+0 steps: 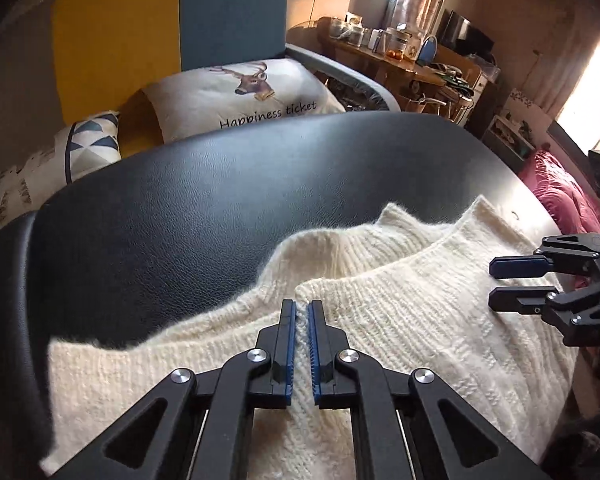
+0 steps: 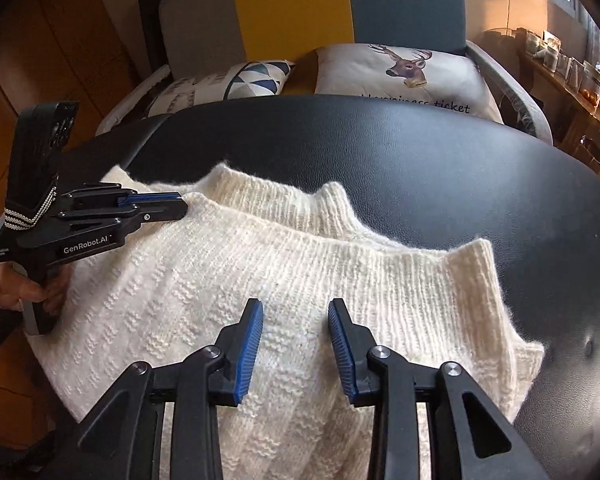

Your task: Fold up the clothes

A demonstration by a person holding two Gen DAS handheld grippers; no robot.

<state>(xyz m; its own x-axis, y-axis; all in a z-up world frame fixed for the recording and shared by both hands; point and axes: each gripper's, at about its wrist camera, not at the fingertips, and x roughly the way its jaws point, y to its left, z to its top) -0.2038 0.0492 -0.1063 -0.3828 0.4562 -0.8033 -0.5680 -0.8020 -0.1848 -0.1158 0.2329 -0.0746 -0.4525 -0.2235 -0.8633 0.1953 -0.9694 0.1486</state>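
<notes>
A cream knitted sweater (image 2: pixel 260 280) lies spread on a black leather-topped table (image 2: pixel 420 152), occupying the near half of the surface, with its ribbed hem or collar edge turned toward the far side; which of the two it is cannot be told. Its long axis appears to run left to right across the table, and one ribbed corner juts out at far right. The right gripper (image 2: pixel 296 312) hangs over the middle of the knit with its jaws spread and nothing between them; the fabric lies directly beneath and ahead of the tips. The left gripper (image 1: pixel 302 308) sits over the left part of the garment with its jaws drawn nearly together, leaving a narrow slit; whether a ridge of knit is caught in that slit cannot be told from either view. In the right wrist view the left gripper reaches in from the left, its tips resting at the far-left ribbed edge, so the left hand is the nearer to that edge and the right hand to the centre and right corner. Bare tabletop extends beyond the sweater to the far side and right, giving open room for a fold; the sofa (image 1: pixel 172 20) and cushions (image 1: pixel 240 92) stand past the far rim. At left the garment reaches the table's edge.
</notes>
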